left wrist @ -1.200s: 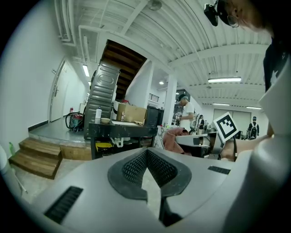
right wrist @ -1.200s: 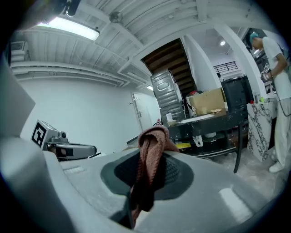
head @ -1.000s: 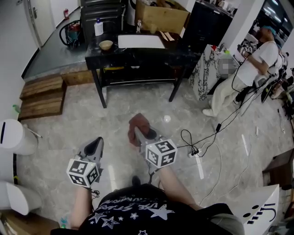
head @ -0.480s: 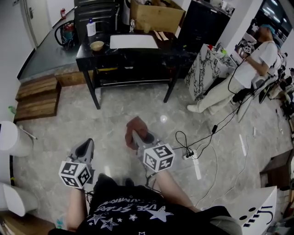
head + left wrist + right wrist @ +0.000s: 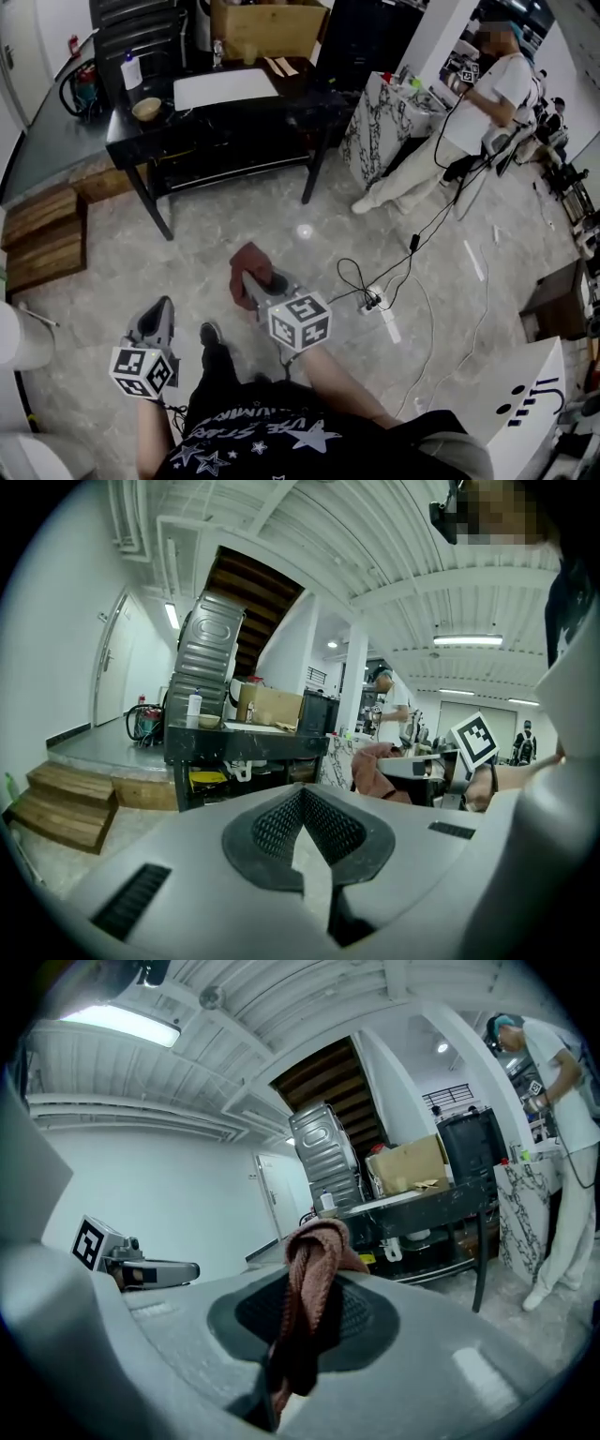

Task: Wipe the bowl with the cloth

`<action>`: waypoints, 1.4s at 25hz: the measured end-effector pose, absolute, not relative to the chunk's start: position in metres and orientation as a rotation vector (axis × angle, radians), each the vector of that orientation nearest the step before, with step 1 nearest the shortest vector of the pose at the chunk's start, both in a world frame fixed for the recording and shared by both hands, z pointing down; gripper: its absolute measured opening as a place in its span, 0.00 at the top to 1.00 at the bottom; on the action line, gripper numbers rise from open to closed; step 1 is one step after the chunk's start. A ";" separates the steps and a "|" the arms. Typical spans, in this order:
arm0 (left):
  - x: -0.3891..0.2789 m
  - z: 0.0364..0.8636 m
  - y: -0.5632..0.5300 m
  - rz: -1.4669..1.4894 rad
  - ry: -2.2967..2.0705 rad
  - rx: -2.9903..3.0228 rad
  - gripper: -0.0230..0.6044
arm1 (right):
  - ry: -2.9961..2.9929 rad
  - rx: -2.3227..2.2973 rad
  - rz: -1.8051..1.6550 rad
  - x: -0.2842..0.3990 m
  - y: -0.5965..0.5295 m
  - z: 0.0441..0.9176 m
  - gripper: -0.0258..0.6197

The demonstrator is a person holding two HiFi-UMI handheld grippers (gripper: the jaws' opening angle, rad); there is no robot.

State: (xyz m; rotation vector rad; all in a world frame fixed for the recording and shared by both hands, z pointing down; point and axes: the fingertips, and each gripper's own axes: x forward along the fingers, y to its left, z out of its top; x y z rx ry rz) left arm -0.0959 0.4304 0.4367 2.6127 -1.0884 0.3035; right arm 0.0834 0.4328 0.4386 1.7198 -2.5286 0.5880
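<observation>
A small tan bowl (image 5: 146, 109) stands on the left end of the black table (image 5: 234, 108), far ahead of both grippers; the bowl (image 5: 208, 721) shows tiny in the left gripper view. My right gripper (image 5: 251, 278) is shut on a reddish-brown cloth (image 5: 251, 262), which bunches up between the jaws and hangs over them; the cloth (image 5: 309, 1288) fills the middle of the right gripper view. My left gripper (image 5: 159, 314) is shut with nothing in it, held low at the left. Both hang over the marble floor, well short of the table.
On the table are a white sheet (image 5: 225, 88), a bottle (image 5: 131, 69) and a cardboard box (image 5: 262, 26). Wooden pallets (image 5: 42, 234) lie at the left. A person (image 5: 469, 112) stands at the right by a marble-patterned counter (image 5: 380, 117). Cables and a power strip (image 5: 384, 314) trail across the floor.
The view has swung left and the table now sits further left and nearer. Both grippers stay shut and keep their places before my body, the cloth still in the right one.
</observation>
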 end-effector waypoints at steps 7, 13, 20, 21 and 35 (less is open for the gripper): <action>-0.102 0.444 0.328 0.264 -1.008 2.615 0.95 | -2.480 1.780 0.577 0.077 0.338 0.437 0.85; -0.123 0.435 0.238 0.268 -0.987 2.638 0.95 | -2.481 1.806 0.551 0.052 0.245 0.424 0.85; -0.147 0.436 0.178 0.265 -0.968 2.628 0.95 | -2.469 1.817 0.549 0.026 0.182 0.423 0.85; -0.149 0.437 0.172 0.265 -0.962 2.629 0.95 | -2.466 1.823 0.547 0.025 0.176 0.423 0.85; -0.131 0.453 0.100 0.285 -0.965 2.610 0.95 | -2.414 1.860 0.581 0.059 0.125 0.440 0.85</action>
